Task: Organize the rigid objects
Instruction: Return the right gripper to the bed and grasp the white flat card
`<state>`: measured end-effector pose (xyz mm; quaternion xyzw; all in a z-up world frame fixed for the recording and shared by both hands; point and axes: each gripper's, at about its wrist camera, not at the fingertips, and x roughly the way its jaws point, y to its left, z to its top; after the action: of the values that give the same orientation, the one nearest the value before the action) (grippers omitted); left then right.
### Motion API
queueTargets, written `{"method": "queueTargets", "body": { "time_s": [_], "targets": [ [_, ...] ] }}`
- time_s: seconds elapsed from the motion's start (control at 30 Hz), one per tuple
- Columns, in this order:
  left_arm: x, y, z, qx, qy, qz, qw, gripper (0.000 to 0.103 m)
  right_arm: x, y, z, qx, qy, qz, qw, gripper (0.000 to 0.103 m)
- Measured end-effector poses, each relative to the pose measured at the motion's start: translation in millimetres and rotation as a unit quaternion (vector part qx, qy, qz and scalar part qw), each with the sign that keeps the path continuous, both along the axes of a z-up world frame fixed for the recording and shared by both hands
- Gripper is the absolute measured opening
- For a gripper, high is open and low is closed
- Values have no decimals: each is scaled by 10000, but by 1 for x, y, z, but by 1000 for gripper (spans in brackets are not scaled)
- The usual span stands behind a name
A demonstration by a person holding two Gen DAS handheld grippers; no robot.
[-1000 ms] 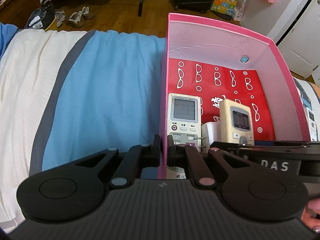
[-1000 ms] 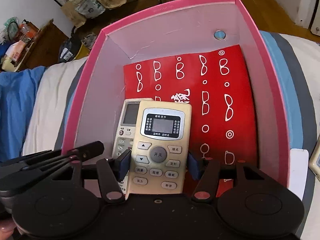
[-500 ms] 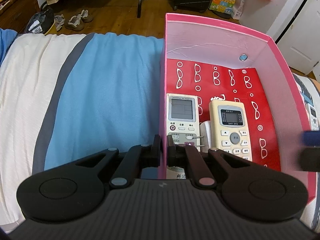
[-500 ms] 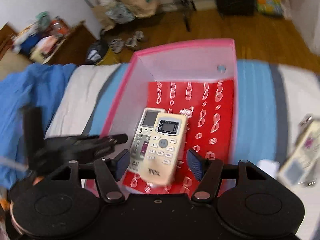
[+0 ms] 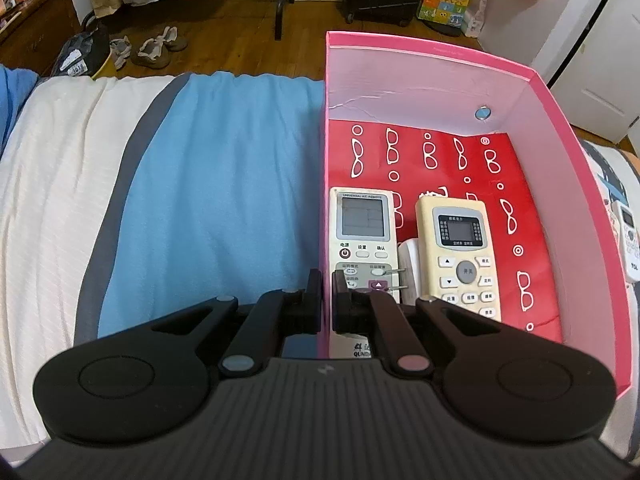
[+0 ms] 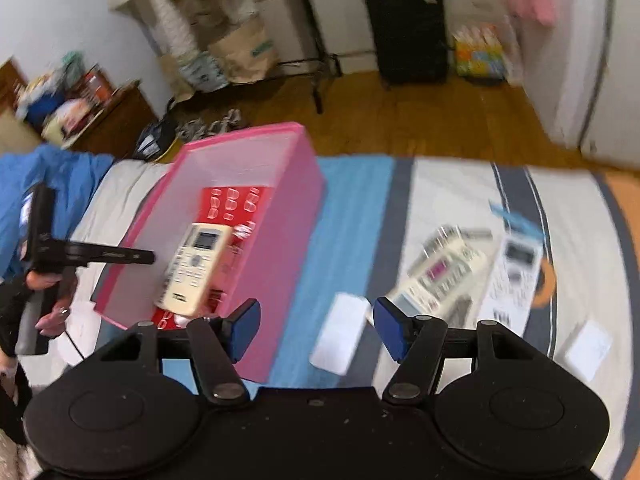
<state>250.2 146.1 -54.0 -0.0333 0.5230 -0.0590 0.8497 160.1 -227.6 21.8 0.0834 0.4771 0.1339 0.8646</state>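
A pink box (image 5: 532, 80) stands on the bed, with a red patterned sheet on its floor. In it lie a white remote (image 5: 362, 236) and a cream remote (image 5: 462, 256), side by side, with a white plug adapter (image 5: 406, 264) between them. My left gripper (image 5: 327, 300) is shut on the box's left wall near the front corner. My right gripper (image 6: 316, 330) is open and empty, raised above the bed to the right of the box (image 6: 280, 216). The cream remote (image 6: 196, 268) shows inside the box. More remotes (image 6: 444, 268) lie on the bed beyond the right gripper.
A small white block (image 6: 340, 334) lies on the blue stripe between the right fingers. A white remote with a blue tag (image 6: 516, 276) and a white square (image 6: 588, 350) lie further right. Another remote (image 5: 628, 240) lies right of the box. Wooden floor, shoes and bags lie beyond the bed.
My right gripper let go of the cream remote in the box, opened, and pulled back up and to the right. The left gripper kept its hold on the box wall.
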Motion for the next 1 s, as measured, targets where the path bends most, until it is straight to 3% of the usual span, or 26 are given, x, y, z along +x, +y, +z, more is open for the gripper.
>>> {"method": "queueTargets", "body": {
  "time_s": [0.23, 0.53, 0.67, 0.87, 1.0],
  "targets": [
    [-3, -10, 1, 278, -30, -97, 9996, 4, 16, -31, -52, 488, 680, -355, 9959, 68],
    [-3, -7, 2, 210, 4, -126, 9997, 4, 34, -36, -105, 625, 1218, -709, 9880, 68],
    [-3, -7, 2, 235, -7, -164, 9996, 4, 40, -33, -114, 749, 1085, -816, 9879, 63],
    [-4, -7, 1, 235, 6, -175, 9996, 4, 37, -6, -111, 790, 797, -244, 9934, 53],
    [-4, -8, 1, 248, 6, -182, 9995, 4, 38, 15, -119, 483, 716, 82, 9962, 52]
  ]
}}
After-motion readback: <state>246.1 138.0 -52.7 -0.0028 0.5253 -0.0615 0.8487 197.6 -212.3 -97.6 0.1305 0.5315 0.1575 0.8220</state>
